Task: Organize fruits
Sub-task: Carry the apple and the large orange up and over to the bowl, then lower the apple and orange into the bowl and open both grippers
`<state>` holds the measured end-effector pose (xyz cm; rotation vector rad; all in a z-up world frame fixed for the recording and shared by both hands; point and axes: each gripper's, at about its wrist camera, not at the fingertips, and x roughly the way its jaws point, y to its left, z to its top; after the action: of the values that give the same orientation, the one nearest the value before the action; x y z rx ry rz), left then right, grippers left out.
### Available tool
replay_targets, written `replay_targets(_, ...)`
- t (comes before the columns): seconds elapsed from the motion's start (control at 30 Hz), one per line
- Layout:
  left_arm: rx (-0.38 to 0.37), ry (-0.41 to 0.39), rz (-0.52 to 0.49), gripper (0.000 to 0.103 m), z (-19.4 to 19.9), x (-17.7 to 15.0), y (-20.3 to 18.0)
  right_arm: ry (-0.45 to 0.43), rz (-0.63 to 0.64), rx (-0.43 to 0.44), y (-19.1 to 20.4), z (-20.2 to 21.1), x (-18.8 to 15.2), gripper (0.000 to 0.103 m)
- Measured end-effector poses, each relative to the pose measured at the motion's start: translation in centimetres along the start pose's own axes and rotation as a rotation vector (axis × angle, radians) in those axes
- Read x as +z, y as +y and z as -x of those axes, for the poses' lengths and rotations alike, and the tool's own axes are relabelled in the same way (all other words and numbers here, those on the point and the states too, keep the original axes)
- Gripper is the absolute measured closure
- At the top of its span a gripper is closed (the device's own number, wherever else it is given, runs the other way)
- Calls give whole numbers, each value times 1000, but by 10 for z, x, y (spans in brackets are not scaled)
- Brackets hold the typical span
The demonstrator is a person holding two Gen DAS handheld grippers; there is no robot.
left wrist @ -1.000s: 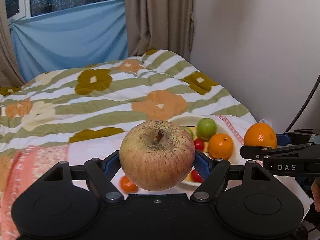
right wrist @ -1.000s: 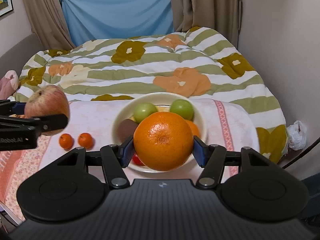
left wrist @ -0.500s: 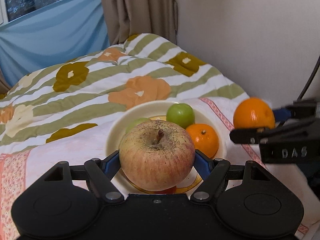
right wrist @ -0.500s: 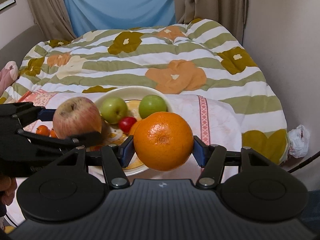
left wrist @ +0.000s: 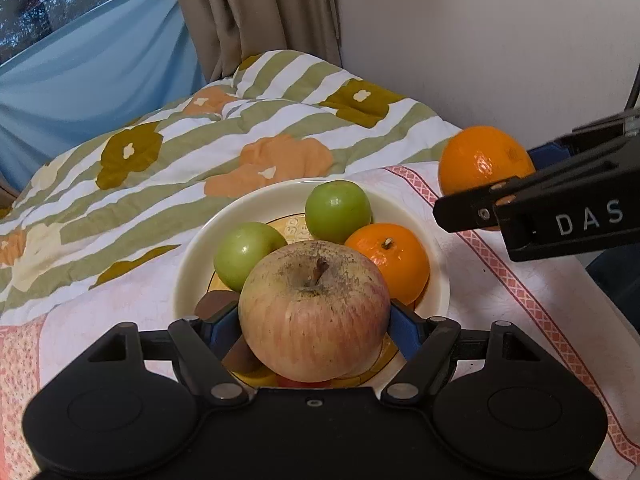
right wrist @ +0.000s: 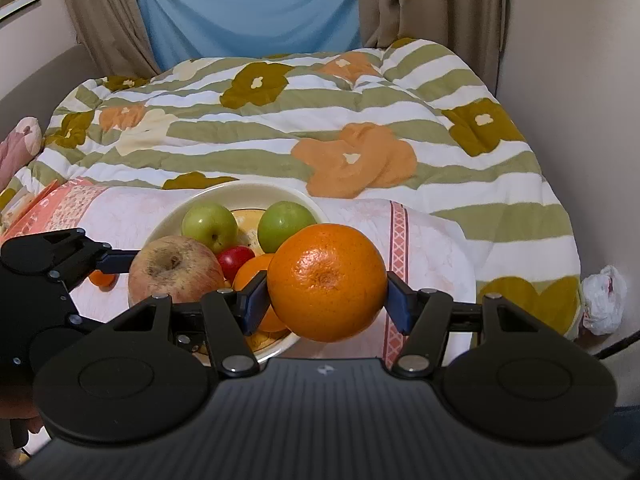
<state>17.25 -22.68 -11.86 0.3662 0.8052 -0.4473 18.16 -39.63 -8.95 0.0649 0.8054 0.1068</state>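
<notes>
Over a cream bowl (left wrist: 434, 280) on the bed, the left gripper (left wrist: 316, 320) stays clamped on a russet apple (left wrist: 316, 308), while the right gripper (right wrist: 326, 284), just beside the rim, grips a large orange (right wrist: 326, 282). With two green apples (left wrist: 338, 212) and a tangerine (left wrist: 390, 260) crowding the bowl, each fruit wants lowering into a gap before the jaws part.

reddish-yellow apple (left wrist: 314, 312); bright orange (right wrist: 326, 282); two green apples (left wrist: 338, 211); cream bowl (left wrist: 436, 280); quilt (right wrist: 320, 128) olive-and-white striped with flowers
</notes>
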Motion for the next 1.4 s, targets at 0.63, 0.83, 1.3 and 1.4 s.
replay_targets(0.63, 44, -42, 75, 9, 34, -5, 21, -32, 88, 74, 23, -22, 38, 28)
replay_targets(0.83, 76, -51, 111, 9, 44, -8, 34, -12, 101, 116, 37, -49, 49, 28)
replay_targets(1.3, 107, -36, 172, 8, 51, -21, 53, -9, 134, 165, 47, -75, 47, 22)
replay_targets(1.4, 113, -28, 179, 8, 51, -24, 53, -8, 152, 171, 49, -76, 47, 1)
